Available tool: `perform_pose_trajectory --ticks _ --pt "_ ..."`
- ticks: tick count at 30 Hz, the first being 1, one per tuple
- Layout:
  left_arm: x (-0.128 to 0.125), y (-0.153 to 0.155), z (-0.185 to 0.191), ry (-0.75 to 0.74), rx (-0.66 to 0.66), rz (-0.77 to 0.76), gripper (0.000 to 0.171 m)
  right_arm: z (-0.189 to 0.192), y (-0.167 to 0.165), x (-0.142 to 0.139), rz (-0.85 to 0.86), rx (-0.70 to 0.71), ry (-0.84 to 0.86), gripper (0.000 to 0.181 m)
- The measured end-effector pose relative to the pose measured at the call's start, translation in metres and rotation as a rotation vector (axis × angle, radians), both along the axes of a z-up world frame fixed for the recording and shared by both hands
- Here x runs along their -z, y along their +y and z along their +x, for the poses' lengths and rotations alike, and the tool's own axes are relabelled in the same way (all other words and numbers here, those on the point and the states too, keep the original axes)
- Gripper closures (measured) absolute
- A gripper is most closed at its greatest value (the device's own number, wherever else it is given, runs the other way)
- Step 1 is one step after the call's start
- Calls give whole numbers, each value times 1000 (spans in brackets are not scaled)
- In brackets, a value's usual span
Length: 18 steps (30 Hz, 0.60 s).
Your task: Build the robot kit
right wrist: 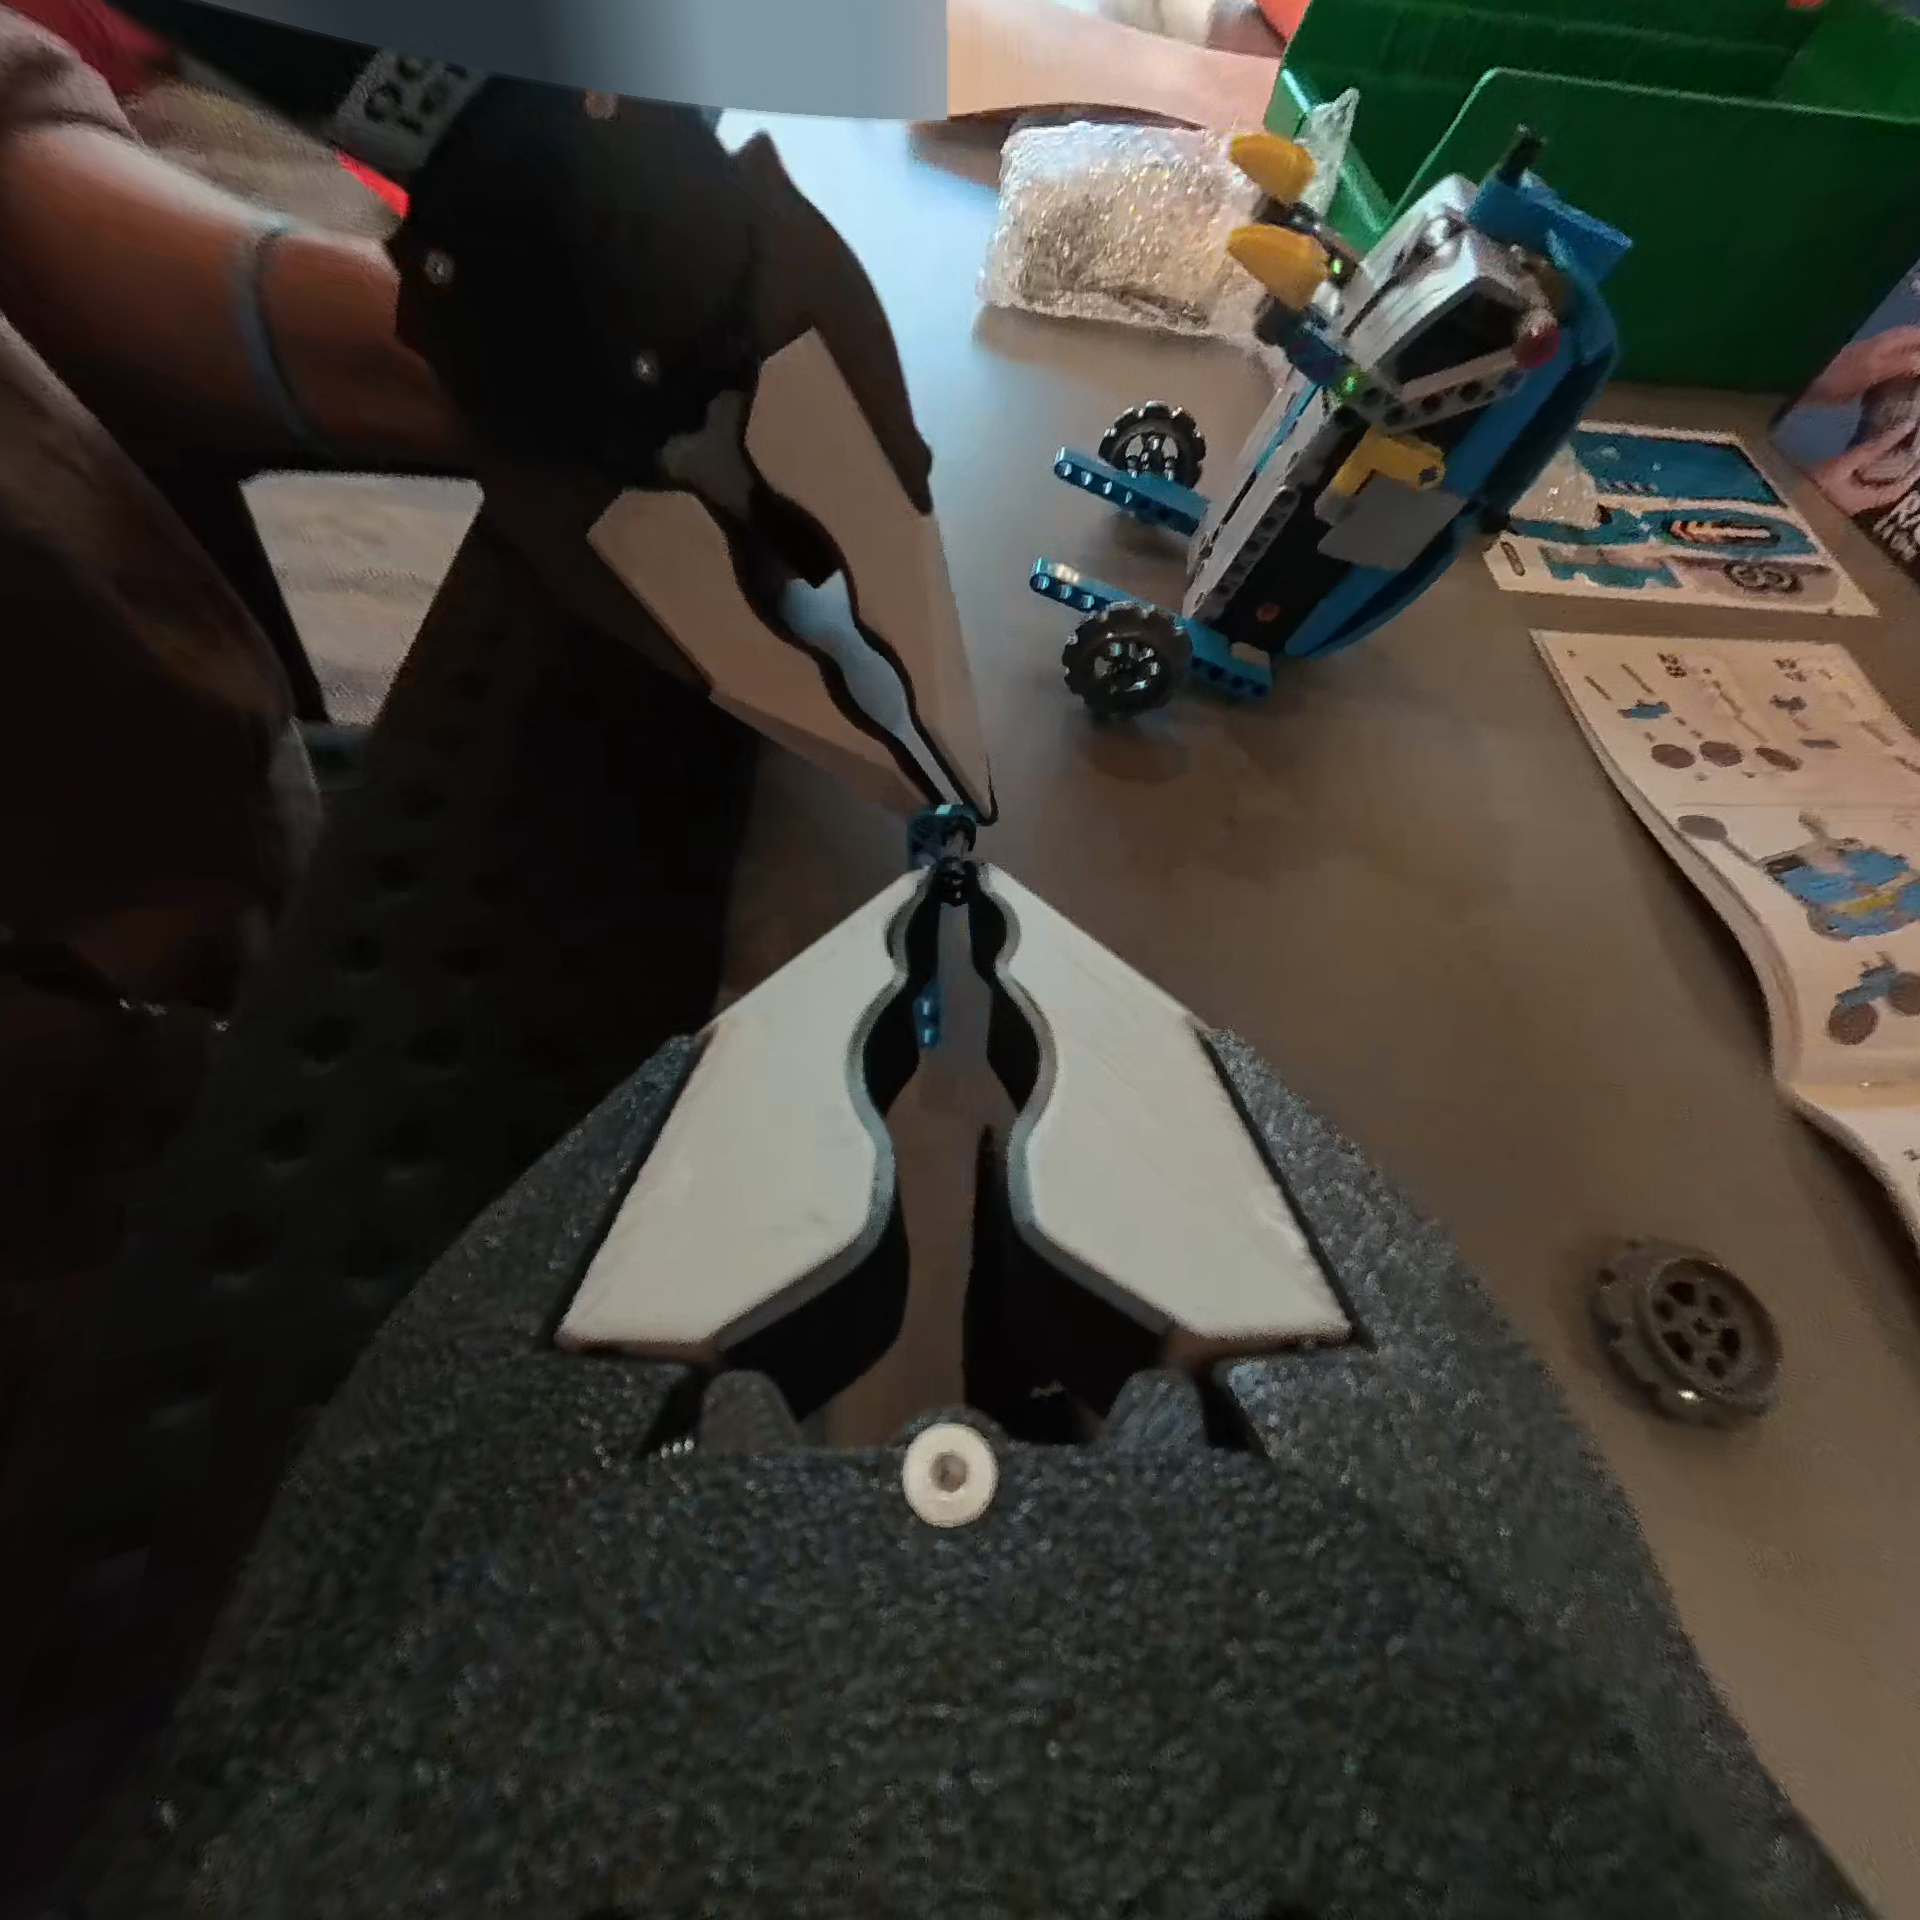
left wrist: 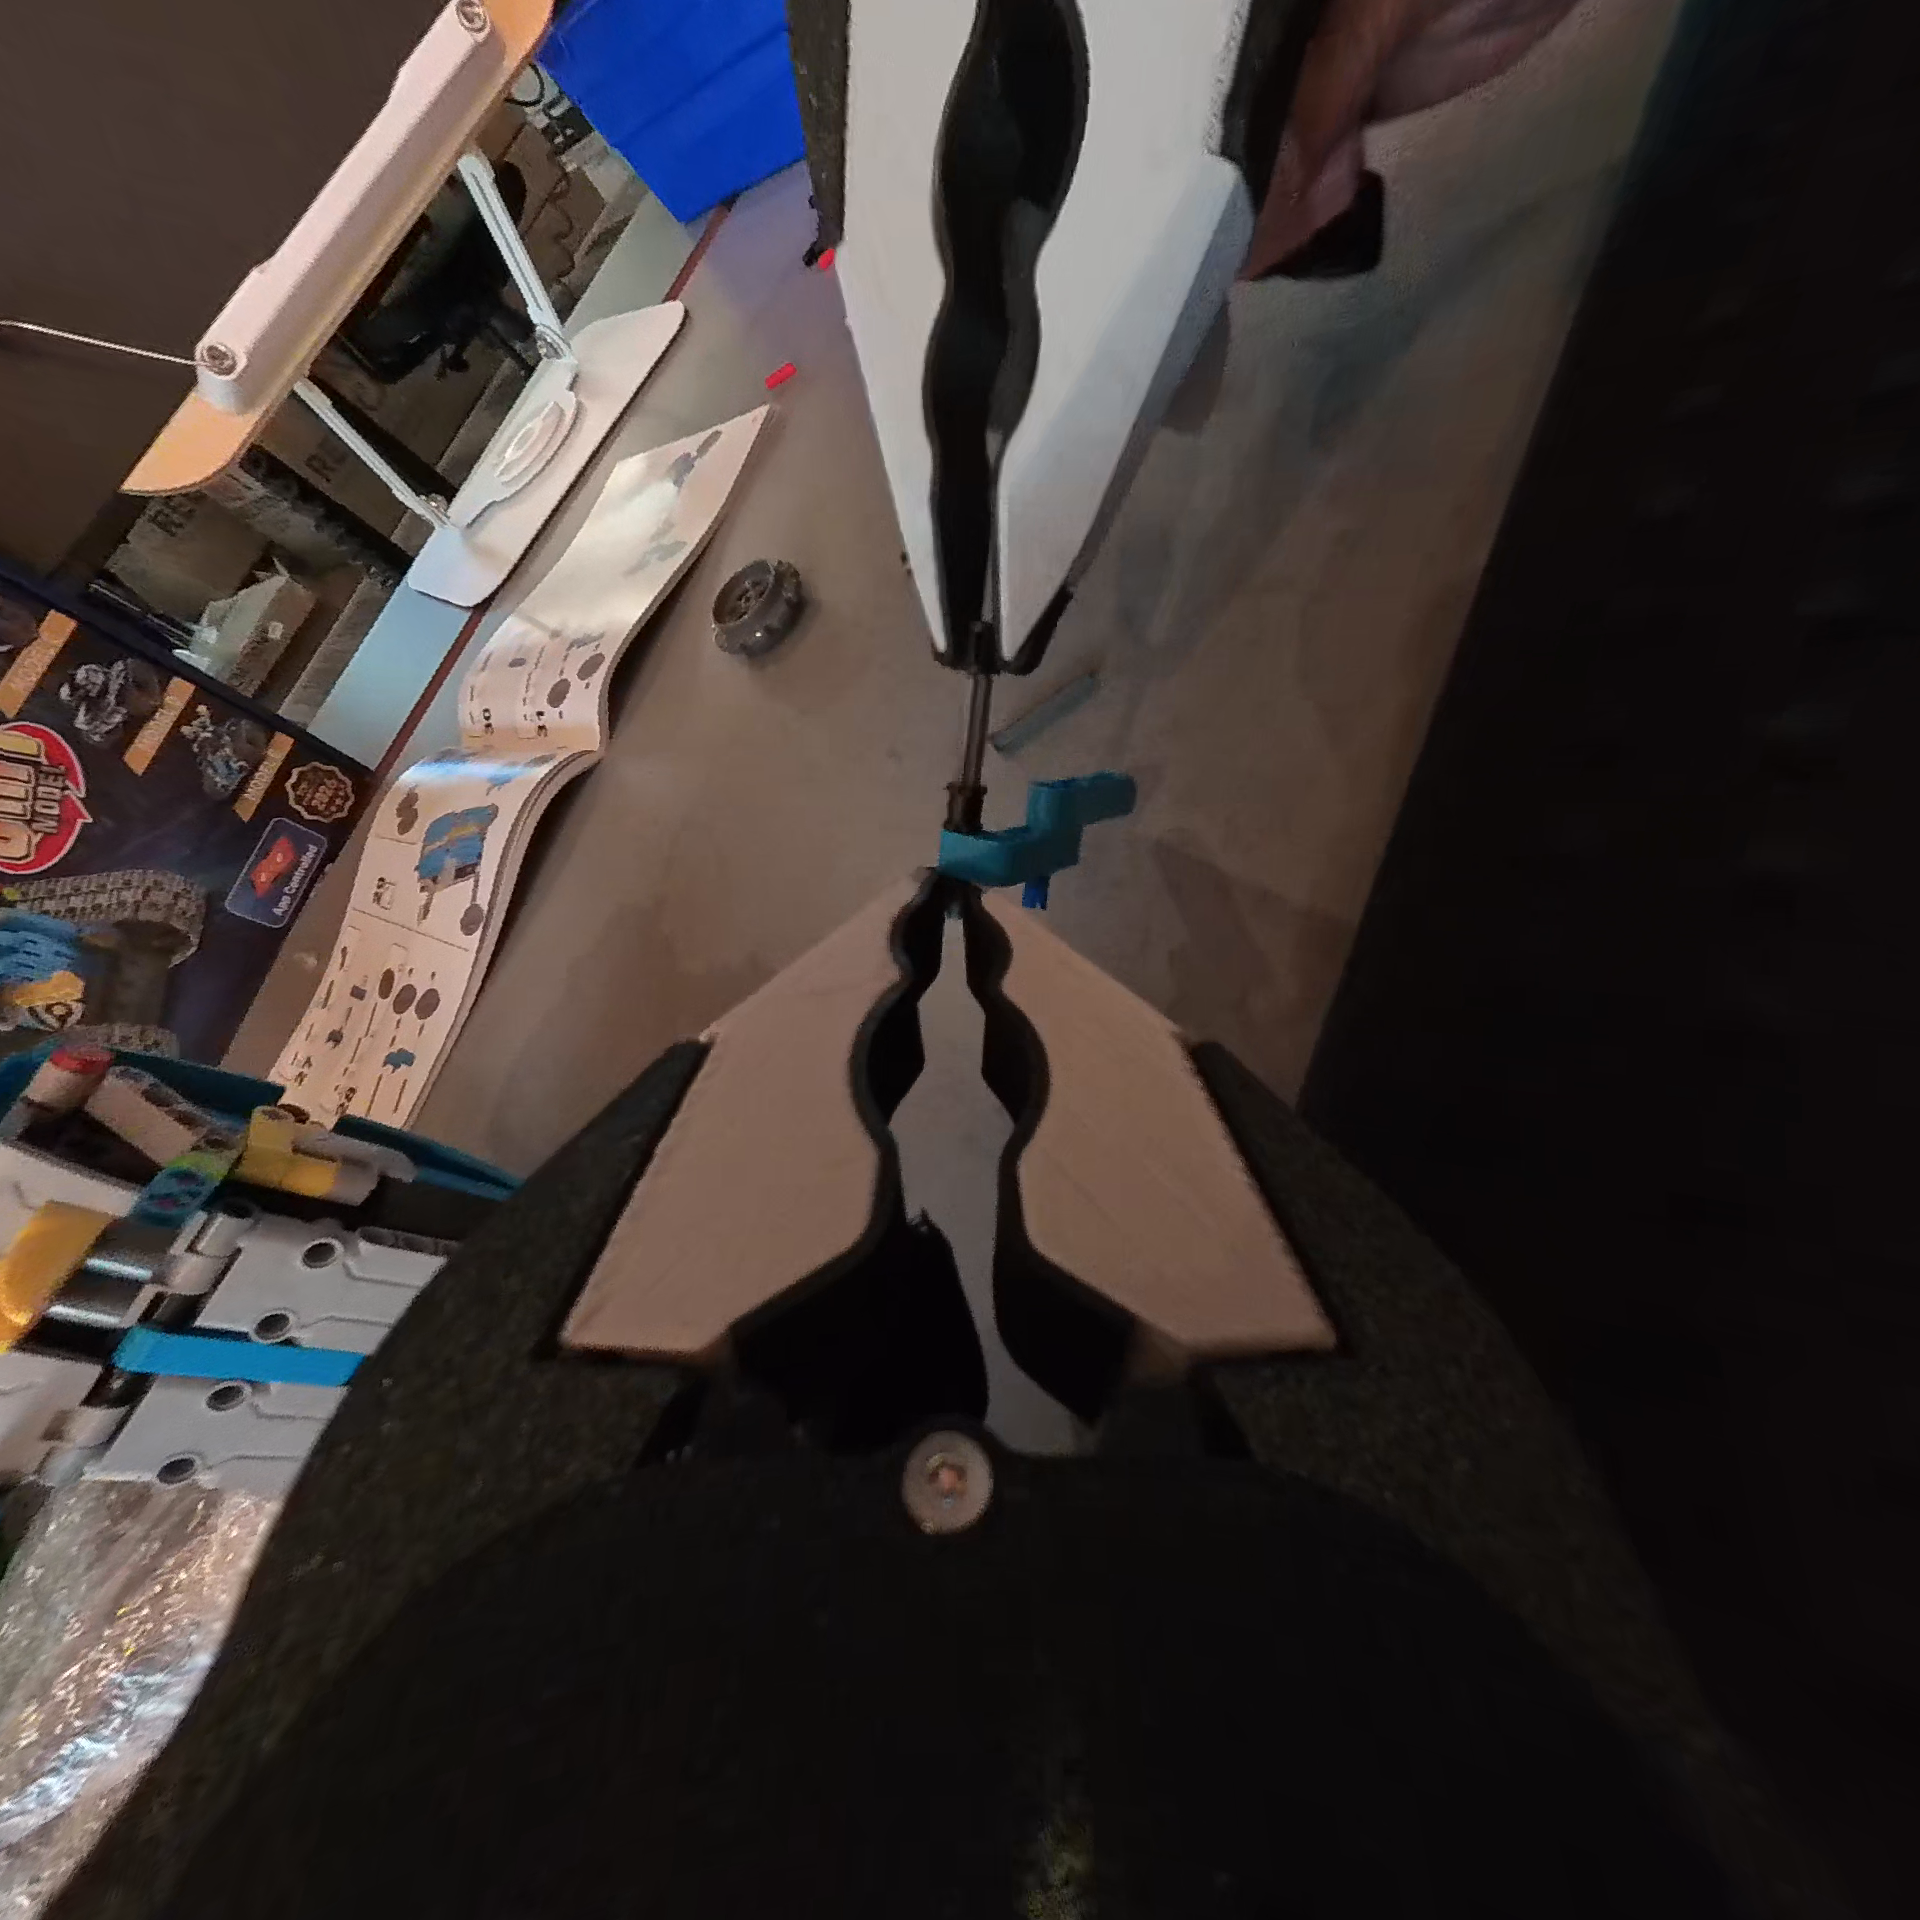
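Blue piece [left wrist: 1023, 836]: a small bent part, up in the air above the table [left wrist: 727, 831], in the middle of the left wrist view.
Left gripper [left wrist: 951, 904]: its two tips are squeezed together on the near end of the blue piece.
Black rod [left wrist: 977, 727]: thin and straight. It goes from the blue piece to the far side.
Right gripper [left wrist: 977, 649]: it comes in from the far side, tip to tip with the left one. Its tips pinch the far end of the black rod.
Things on the left: a grey wheel [left wrist: 758, 613], an open booklet [left wrist: 540, 727] and a white lamp [left wrist: 343, 239], all well apart from the grippers.
Right wrist view: the right gripper [right wrist: 951, 878] is near, closed tight on the black rod [right wrist: 954, 883].
Blue piece here [right wrist: 940, 831]: just past those tips, with the left gripper [right wrist: 971, 805] clamped on it from the far left.
Things on the right: a blue and grey toy car [right wrist: 1382, 457] lying tipped on its side, far off. A loose grey wheel [right wrist: 1683, 1340] lies nearer, beside a booklet [right wrist: 1766, 883].
Holding well: both holds are at the very tips, so I think the grip is small. Keeping the two grippers in one straight line should stop the rod from bending or popping out.
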<state>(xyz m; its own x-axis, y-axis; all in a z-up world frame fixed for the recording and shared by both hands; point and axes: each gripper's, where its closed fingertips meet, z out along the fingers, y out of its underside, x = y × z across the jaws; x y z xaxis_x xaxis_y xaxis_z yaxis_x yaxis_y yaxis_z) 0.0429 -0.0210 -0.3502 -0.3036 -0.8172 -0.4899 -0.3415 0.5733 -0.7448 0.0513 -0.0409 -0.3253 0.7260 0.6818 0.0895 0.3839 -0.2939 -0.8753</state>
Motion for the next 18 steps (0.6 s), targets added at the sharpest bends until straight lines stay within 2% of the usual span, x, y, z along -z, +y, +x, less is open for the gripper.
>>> perform_pose_trajectory --ticks 3,5,7,10,12,16,18 --pt "5 -6 0 26 42 1 170 -8 -3 4 28 -59 -91 176" --pt "5 -7 1 28 44 -8 170 -14 -2 17 23 -83 -188 175" --pt "2 -4 1 18 32 -35 170 -17 -1 6 35 -77 -98 175" --pt "-1 -1 1 6 28 -69 170 7 -3 -10 51 -10 -25 175" --pt "-2 -3 0 11 47 -101 170 16 -7 -9 62 13 -29 175" --pt "2 -9 -1 47 103 -156 170 6 -6 -5 159 -39 -144 175" --pt "7 -11 -1 73 118 -161 170 3 -7 -1 153 -70 -136 175"
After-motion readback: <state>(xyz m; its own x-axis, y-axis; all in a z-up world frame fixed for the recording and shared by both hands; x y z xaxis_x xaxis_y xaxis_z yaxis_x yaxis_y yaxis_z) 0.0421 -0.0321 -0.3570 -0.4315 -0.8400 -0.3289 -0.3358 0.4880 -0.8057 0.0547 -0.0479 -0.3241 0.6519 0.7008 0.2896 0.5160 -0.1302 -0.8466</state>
